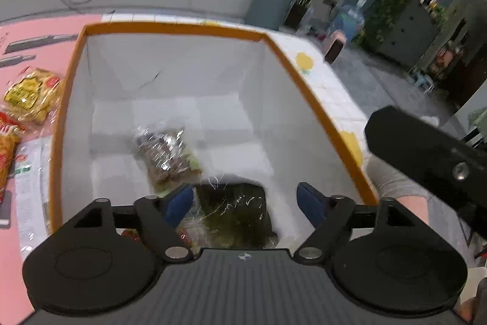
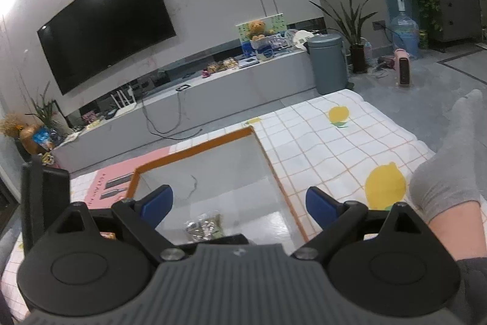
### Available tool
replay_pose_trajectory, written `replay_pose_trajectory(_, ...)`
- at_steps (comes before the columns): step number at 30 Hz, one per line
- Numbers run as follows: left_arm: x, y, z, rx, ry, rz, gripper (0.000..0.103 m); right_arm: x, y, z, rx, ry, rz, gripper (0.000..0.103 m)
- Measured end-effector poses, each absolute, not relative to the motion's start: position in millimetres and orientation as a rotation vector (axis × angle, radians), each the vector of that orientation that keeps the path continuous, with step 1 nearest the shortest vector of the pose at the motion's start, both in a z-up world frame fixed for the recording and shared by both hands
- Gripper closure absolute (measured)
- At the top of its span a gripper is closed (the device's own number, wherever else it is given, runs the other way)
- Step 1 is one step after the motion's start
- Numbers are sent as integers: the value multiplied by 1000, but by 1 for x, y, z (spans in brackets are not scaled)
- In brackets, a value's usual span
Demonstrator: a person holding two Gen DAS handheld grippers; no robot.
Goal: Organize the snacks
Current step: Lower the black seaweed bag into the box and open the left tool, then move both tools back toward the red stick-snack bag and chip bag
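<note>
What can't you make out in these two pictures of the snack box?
- Left wrist view: the dark packet in the box is partly hidden behind the left claw body; its label is unreadable.
- Left wrist view: the clear packet is motion-blurred.
- Right wrist view: the right claw body hides the box's near floor.

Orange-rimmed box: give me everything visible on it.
The box is open-topped and rectangular, with an orange rim and pale grey-white inner walls that look like card or fabric; one wall carries a thin dark mark. It sits upright on the lemon-print checked cloth. Inside lie a clear-wrapped brownish snack pack and a dark green pack nearer the camera. Neither gripper touches it.
</note>
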State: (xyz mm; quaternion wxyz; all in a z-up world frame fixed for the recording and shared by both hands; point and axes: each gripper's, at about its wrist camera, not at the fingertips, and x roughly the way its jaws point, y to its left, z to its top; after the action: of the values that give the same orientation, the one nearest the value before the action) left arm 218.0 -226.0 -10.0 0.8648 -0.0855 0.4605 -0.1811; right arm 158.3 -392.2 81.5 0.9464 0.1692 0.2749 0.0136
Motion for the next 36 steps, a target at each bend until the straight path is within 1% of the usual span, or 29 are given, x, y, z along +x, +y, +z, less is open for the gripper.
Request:
replay_pose_trajectory(3,213,-221,-5,-149,963,-344,11,160,-388,82,340,558,47,11)
replay_pose_trajectory(5,207,-214,-1,-146,954,-366,14,160,-385,83,333,555,58,11)
replay_pose_trajectory(7,203,-210,4,-160,954,-406,14,160,-381,83,345,550,87,11)
replay_pose_trajectory(9,195,-205,11,-171,936,-423,14,159,-377,83,353,548,104,11)
replay_pose_trajectory(10,192,-204,14,-167,929,-413,11,159,-374,82,346,549,111,11)
replay_pose_trajectory(11,189,-204,18,-151,920,-390,11,160,-370,82,333,551,115,11)
replay_pose_trajectory(17,173,-201,33,-29,848,-352,11,158,-361,82,317,554,152,11)
replay_pose_trajectory(22,160,-191,42,0,826,-339,11,155,-355,83,295,554,160,11)
replay_pose_trajectory(36,131,-127,58,-10,798,-259,11,148,-323,84,215,558,216,11)
